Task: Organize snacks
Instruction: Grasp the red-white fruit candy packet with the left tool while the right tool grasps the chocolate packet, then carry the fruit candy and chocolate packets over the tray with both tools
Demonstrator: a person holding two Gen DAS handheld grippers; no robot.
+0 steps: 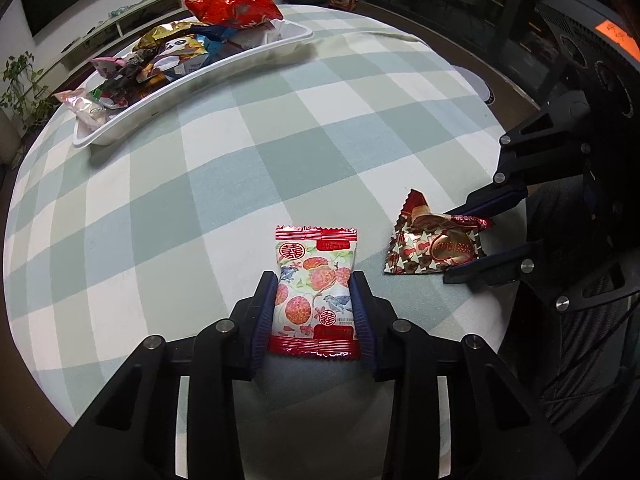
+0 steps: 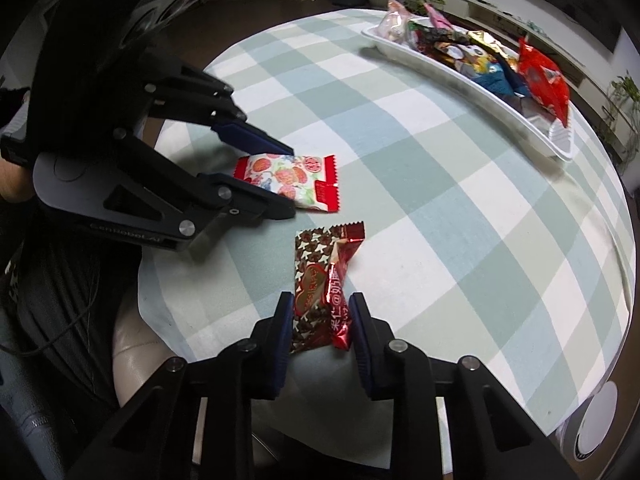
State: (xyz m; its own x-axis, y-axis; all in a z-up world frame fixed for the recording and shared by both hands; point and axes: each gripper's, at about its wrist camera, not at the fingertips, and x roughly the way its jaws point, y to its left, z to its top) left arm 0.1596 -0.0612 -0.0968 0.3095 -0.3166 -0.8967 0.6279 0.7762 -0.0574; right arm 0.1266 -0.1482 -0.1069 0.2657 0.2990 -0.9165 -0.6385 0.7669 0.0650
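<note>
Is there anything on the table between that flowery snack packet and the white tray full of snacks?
Nothing: in the left wrist view, only bare checked tablecloth runs from the flowery packet to the white tray.
</note>
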